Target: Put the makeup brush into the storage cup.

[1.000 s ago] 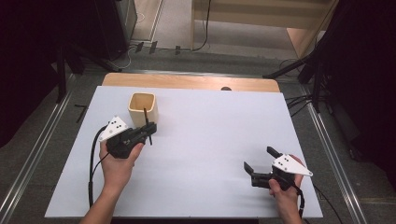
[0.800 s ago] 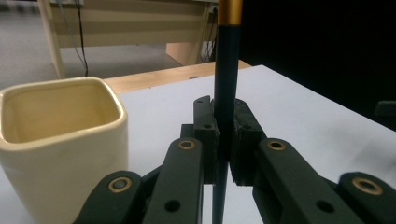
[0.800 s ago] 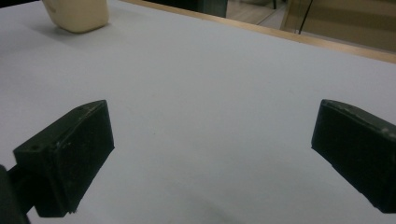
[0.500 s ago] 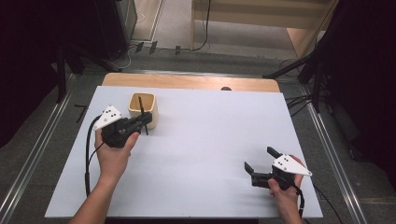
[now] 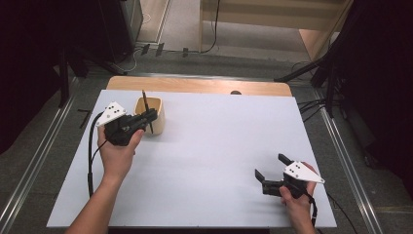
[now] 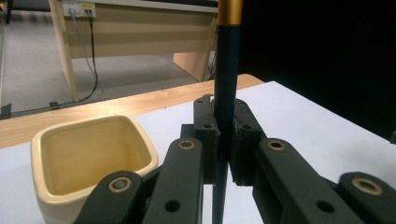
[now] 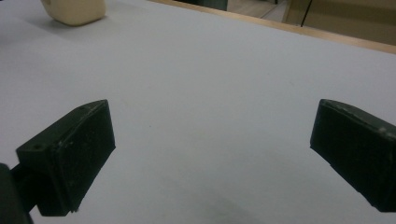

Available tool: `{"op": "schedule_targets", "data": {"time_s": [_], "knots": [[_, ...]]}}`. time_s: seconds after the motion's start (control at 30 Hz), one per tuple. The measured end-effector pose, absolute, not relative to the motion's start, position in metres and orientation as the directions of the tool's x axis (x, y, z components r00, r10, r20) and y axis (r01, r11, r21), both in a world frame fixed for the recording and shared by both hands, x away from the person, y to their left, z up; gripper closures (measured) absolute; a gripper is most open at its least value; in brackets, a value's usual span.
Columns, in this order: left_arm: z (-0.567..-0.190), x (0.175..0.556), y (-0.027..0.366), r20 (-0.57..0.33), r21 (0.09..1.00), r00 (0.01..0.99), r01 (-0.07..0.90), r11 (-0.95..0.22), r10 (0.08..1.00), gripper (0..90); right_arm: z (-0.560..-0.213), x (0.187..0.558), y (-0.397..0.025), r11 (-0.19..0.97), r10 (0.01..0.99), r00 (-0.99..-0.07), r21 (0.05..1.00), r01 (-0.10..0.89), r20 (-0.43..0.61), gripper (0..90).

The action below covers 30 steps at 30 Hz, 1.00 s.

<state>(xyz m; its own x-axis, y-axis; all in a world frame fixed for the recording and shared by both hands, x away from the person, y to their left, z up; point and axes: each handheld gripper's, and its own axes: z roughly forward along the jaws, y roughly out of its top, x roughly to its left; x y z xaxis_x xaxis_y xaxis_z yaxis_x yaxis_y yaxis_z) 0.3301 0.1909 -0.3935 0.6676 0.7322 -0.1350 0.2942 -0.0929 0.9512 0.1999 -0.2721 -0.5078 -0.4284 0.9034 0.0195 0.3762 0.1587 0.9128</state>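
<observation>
Holding a dark pen (image 6: 226, 93) upright, the left tongs (image 5: 148, 117) clamp it just beside the cup (image 5: 155, 109) near the tabletop's (image 5: 219, 146) far-left corner. Right tongs (image 5: 271, 176) idle agape by the near-right corner. Next, I'd judge: centre over the cup, lower, release.

Just a white table (image 5: 209, 161) with a wooden strip along the far edge, and a small yellowish cup (image 5: 157, 113) sitting near its back-left corner.
</observation>
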Motion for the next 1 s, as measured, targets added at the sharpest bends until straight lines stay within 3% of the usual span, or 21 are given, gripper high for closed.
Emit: {"op": "schedule_targets", "data": {"time_s": [1.0], "knots": [[-0.385,0.374,0.198,-0.113,0.966,0.602,0.253,-0.055,0.791,84.5,-0.509,0.199,-0.272,0.145,0.906,-0.422,0.919,0.367,0.026,4.1]]}}
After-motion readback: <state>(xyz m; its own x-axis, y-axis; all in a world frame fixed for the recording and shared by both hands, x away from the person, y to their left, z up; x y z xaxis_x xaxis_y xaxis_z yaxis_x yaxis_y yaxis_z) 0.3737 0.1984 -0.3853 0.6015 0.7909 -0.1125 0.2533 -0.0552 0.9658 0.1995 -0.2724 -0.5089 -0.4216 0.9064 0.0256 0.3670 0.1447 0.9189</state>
